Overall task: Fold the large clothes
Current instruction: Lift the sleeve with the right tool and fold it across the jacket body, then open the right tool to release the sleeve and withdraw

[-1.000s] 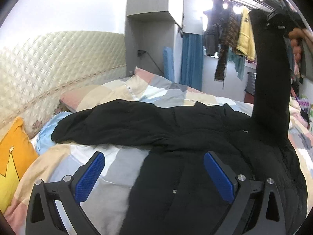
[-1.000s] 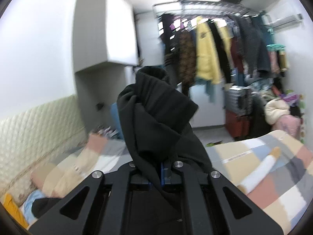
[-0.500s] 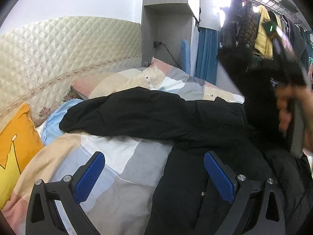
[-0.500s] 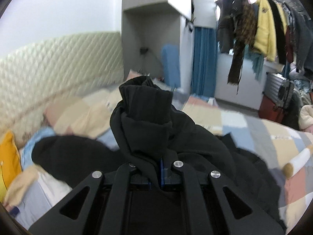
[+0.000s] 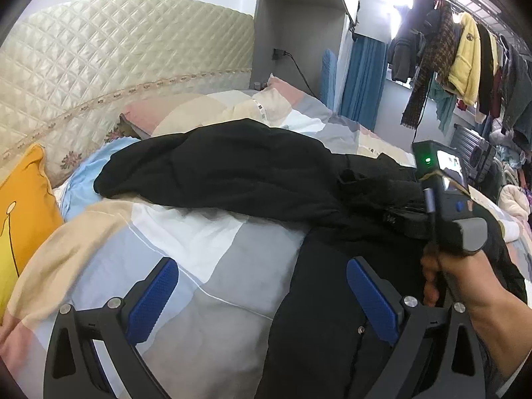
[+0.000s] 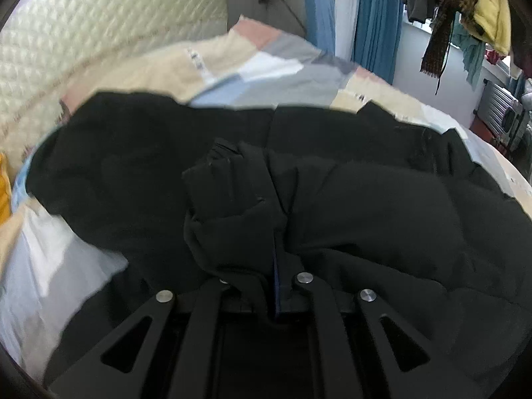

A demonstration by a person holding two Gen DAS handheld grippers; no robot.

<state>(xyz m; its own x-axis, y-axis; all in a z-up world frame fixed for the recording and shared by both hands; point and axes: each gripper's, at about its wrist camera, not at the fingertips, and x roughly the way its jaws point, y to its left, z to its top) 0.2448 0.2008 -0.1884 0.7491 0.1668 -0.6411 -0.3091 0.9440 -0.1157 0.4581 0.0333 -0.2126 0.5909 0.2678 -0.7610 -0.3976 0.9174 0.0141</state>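
A large black coat (image 5: 239,169) is spread across the patchwork quilt (image 5: 186,252) of a bed; one sleeve (image 5: 206,163) is laid out toward the quilted headboard (image 5: 109,66), and the body of the garment runs down toward the cameras. The step in hand appears to be the folding-in of the other sleeve; its cuff (image 6: 229,183) is pinched in the right gripper (image 6: 276,286), whose jaws are closed on the black cloth, and it is held low over the chest of the coat, near the middle seam. In the left wrist view that gripper is seen to be carried by a person's hand (image 5: 465,276). The left gripper (image 5: 266,296) is held with its jaws wide apart and nothing between the blue pads (image 5: 153,296); it hangs over the near edge of the coat where black cloth meets quilt, touching neither so far as can be told.

The task is judged to be at an early stage; no fold is yet finished. For the next move, the cuff should be laid flat across the chest and let go only once the sleeve lies without a twist; the far sleeve remains to be folded likewise; the bunching around the cuff may need to be smoothed.
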